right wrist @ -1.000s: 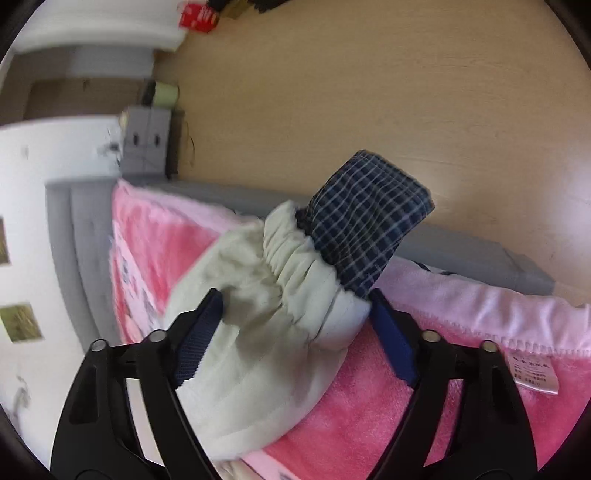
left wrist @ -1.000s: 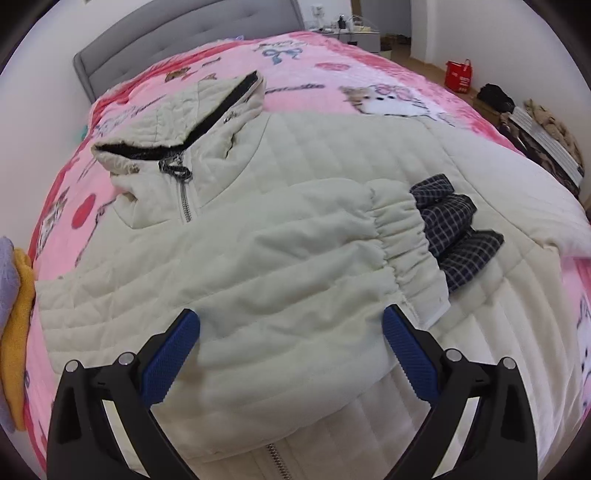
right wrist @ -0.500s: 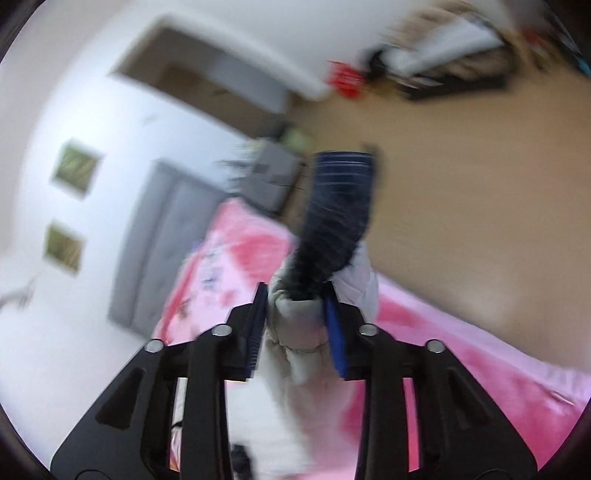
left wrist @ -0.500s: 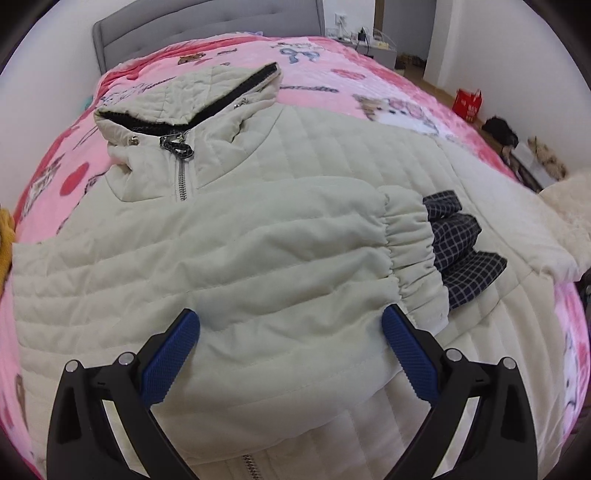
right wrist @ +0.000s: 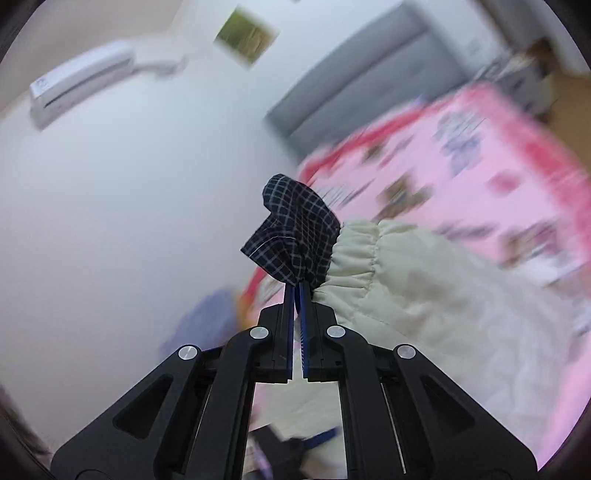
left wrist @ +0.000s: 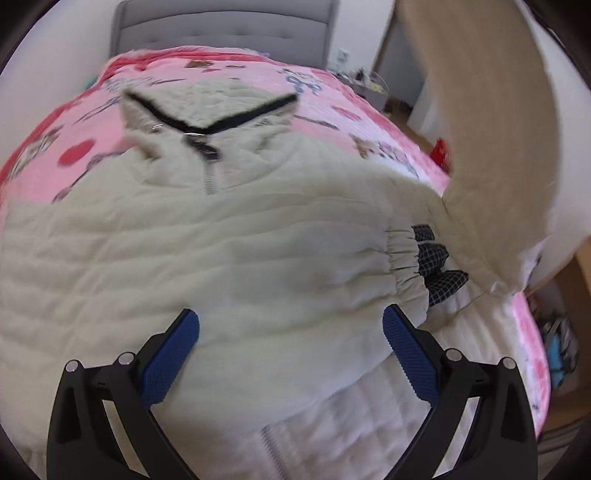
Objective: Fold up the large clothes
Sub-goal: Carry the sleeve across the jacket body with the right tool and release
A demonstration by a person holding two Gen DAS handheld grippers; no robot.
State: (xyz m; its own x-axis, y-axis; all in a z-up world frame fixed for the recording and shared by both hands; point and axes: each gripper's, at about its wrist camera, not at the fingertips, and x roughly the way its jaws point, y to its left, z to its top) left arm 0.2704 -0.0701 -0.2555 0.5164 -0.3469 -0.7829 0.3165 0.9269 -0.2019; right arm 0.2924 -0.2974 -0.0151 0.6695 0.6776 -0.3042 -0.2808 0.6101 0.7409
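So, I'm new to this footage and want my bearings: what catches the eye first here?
A big cream quilted jacket lies spread over the pink patterned bedspread, its dark-edged collar toward the grey headboard. The right gripper has just closed on the checked cuff lining of one sleeve, held up in the air. The left gripper hangs open above the jacket's front, where the other sleeve lies folded across.
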